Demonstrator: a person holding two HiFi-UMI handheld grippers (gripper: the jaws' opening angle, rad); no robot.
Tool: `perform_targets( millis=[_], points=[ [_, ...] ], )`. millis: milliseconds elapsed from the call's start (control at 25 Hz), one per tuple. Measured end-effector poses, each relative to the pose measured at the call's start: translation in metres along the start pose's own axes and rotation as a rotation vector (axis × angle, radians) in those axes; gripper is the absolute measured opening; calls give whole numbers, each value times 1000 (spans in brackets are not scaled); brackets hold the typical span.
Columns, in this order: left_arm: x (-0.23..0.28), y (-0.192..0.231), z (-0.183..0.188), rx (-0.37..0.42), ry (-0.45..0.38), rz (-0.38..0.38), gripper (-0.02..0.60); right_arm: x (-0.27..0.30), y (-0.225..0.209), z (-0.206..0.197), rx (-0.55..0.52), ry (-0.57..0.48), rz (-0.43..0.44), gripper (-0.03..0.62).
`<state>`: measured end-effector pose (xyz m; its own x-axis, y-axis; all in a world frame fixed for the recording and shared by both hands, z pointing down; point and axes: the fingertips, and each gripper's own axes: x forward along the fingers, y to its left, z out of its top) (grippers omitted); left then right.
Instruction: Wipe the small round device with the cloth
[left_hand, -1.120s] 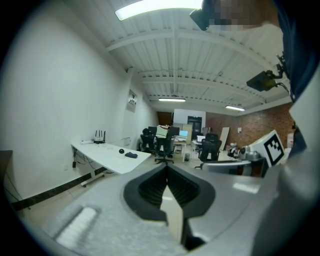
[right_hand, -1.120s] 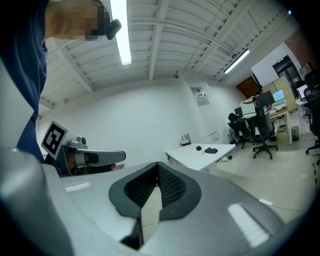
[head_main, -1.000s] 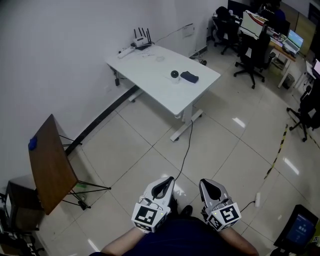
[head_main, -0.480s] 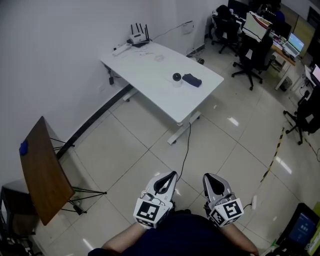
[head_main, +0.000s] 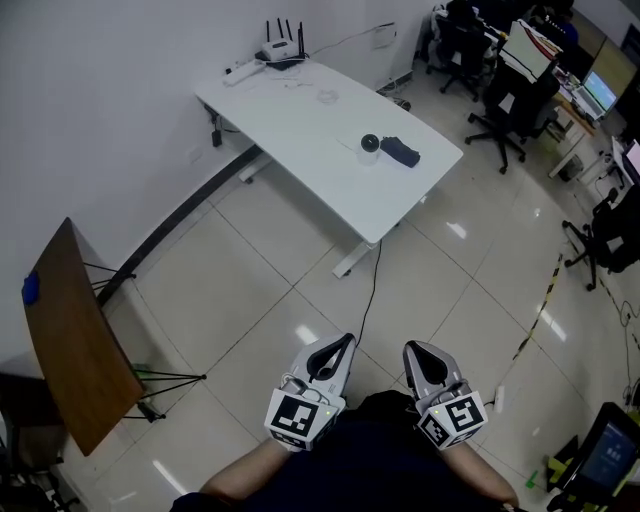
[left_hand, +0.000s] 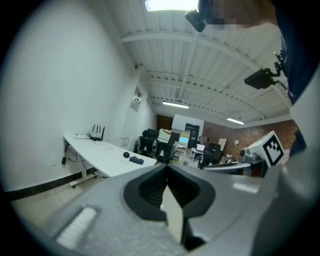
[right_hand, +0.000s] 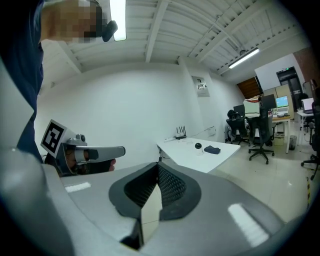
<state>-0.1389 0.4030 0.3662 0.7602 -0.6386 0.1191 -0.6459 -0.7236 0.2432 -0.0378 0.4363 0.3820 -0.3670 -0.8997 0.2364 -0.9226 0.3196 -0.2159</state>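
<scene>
White table bears router, round device, cloth.

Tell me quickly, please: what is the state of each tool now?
Left tool: closed, holding nothing.
Right tool: closed, holding nothing.

Grey left gripper and right gripper bear black-and-white marker cubes; the clothing is dark navy.
</scene>
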Motion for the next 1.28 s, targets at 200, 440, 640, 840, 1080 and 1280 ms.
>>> perform_targets(
  millis=[200,440,640,840,1080,1280],
  points=[
    [9,14,1,4,18,12,3,22,-1,0,14,6,24,5],
    [40,18,-5,54,68,15,3,49,-23,3,30,2,70,5],
    [85,36,7,48,66,66,3,80,-59,26,11,-21,121,5],
    [144,31,25,81,43,76,3,101,-112,56,-8,-56,141,5],
    [189,27,36,119,37,101,3,114,-157,72,-17,-78,151,5],
    [211,34,40,112,51,116,3,125,-176,76,-1,-81,155,5]
  ],
)
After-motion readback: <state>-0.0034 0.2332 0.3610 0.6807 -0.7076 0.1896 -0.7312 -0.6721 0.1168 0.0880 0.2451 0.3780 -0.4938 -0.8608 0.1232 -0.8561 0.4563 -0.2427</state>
